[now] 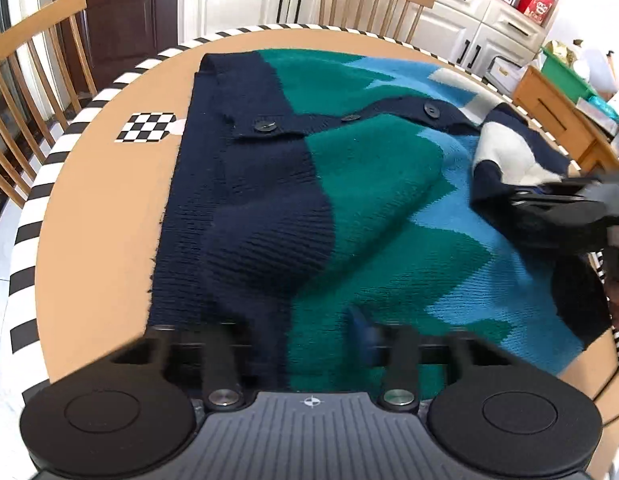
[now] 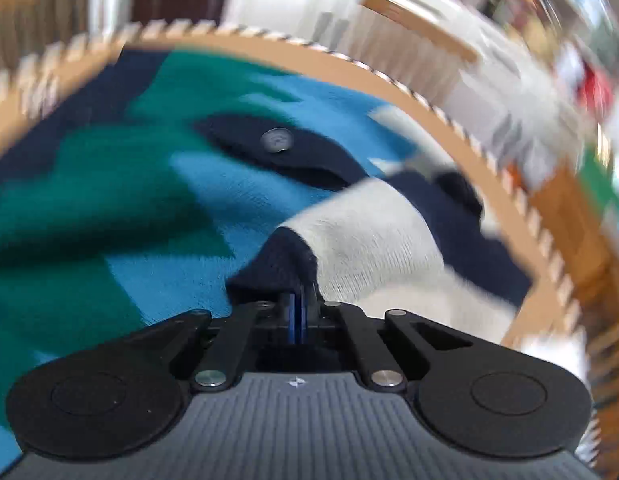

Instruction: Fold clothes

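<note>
My right claw (image 2: 299, 300) is clamped on the sleeve cuff (image 2: 277, 268), so the cardigan (image 1: 349, 184) body lies ahead-left of it across the counter (image 1: 101, 216). Left claw (image 1: 305, 340) hangs unclenched over the near hem, holding nothing.

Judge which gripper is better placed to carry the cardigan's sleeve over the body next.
Right, probably. The right gripper is shut on the sleeve's navy cuff, lifted above the cardigan. The left gripper hangs open over the near edge, holding nothing.
</note>
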